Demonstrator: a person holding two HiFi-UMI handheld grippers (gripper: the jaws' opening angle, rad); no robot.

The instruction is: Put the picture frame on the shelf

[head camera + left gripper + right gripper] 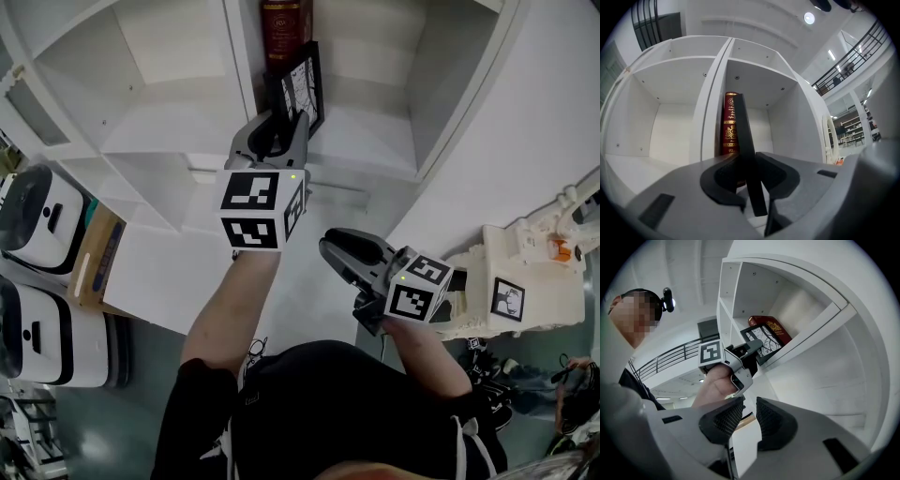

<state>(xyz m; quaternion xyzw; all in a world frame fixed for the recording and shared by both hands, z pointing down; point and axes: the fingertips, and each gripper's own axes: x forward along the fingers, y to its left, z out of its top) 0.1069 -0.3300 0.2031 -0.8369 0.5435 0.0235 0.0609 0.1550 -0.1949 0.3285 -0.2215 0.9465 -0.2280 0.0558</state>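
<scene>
The picture frame [305,86] is standing on edge in the shelf [375,141] compartment straight ahead of the left gripper [749,177]. Its far side is leaning against a red book [730,124] that is standing upright just beyond the jaw tips. The frame's thin black edge is running up between the left gripper's jaws. The pads are looking slightly spread, sitting just off its faces rather than clamping it, so I am judging the frame to be resting on the shelf board under its own weight. The right gripper [749,417] is hanging lower and nearer the person, well short of the shelf. Its jaws are standing apart with nothing between them, and it is looking up at the frame and the left gripper from below. The placing itself is appearing done. What is remaining, by my reading, is drawing the left gripper straight back off the frame without nudging it, and checking that the frame is not tipping away from the book or sliding forward off the board
</scene>
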